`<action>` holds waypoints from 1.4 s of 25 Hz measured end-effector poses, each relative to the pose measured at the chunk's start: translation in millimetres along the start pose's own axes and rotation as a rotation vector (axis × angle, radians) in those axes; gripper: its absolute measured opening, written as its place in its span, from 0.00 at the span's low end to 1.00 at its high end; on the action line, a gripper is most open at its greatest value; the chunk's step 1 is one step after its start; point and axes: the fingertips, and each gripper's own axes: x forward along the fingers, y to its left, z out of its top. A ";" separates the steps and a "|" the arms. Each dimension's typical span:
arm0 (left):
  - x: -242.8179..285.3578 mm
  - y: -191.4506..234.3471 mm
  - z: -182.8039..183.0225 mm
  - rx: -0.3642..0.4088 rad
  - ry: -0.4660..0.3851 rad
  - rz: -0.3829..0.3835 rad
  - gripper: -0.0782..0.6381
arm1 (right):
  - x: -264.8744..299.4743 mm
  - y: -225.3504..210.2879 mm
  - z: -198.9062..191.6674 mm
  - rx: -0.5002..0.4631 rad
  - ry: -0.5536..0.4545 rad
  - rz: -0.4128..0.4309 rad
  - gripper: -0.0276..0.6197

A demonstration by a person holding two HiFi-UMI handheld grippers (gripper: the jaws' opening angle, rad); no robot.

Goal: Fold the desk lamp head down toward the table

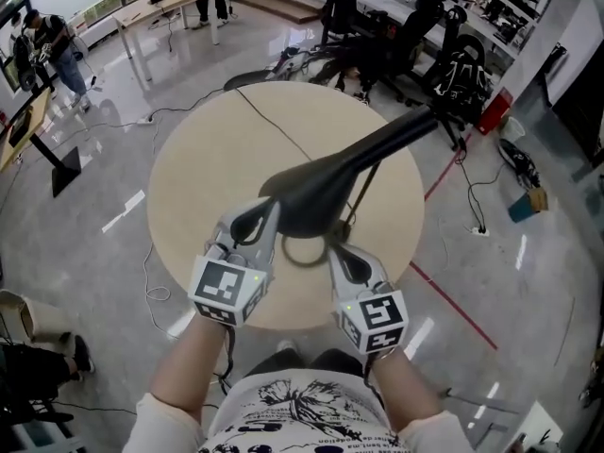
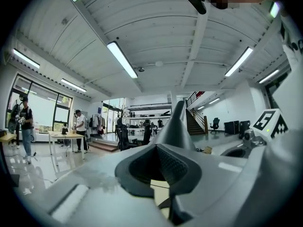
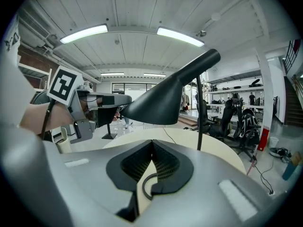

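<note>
Though obscured by lamp head (image 1: 316, 192) from above, left gripper (image 2: 158, 148) and right gripper (image 3: 151, 143) jaws closed close-up

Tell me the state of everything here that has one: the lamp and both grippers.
Lamp head: raised above the table, not folded down.
Left gripper: jaws together, nothing between them.
Right gripper: jaws together, nothing between them.
</note>
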 end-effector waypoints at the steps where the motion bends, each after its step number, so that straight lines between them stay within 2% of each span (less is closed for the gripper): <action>1: 1.9 -2.3 -5.0 -0.006 0.009 -0.005 0.12 | -1.0 -3.7 -1.5 0.002 0.002 -0.011 0.05; 5: 9.9 -13.1 -24.2 -0.034 0.039 -0.022 0.12 | -5.4 -16.6 -10.0 0.023 0.014 -0.035 0.05; 13: 26.4 -27.0 -47.9 -0.100 0.044 -0.044 0.10 | -9.0 -31.3 -26.7 0.048 0.050 -0.043 0.05; 20: 31.2 -28.2 -61.1 -0.119 0.078 -0.016 0.10 | -13.8 -36.9 -23.1 0.041 0.035 -0.023 0.05; 23: 29.0 -31.4 -54.4 -0.096 0.064 0.017 0.10 | -20.2 -42.5 -19.0 0.038 0.021 -0.008 0.05; 28: -0.6 -64.2 -11.0 -0.078 -0.064 0.021 0.11 | -42.6 -46.0 -0.9 0.020 -0.037 0.005 0.05; 35: -36.9 -113.8 4.9 -0.111 -0.078 0.058 0.12 | -87.0 -40.9 24.4 0.006 -0.177 0.038 0.05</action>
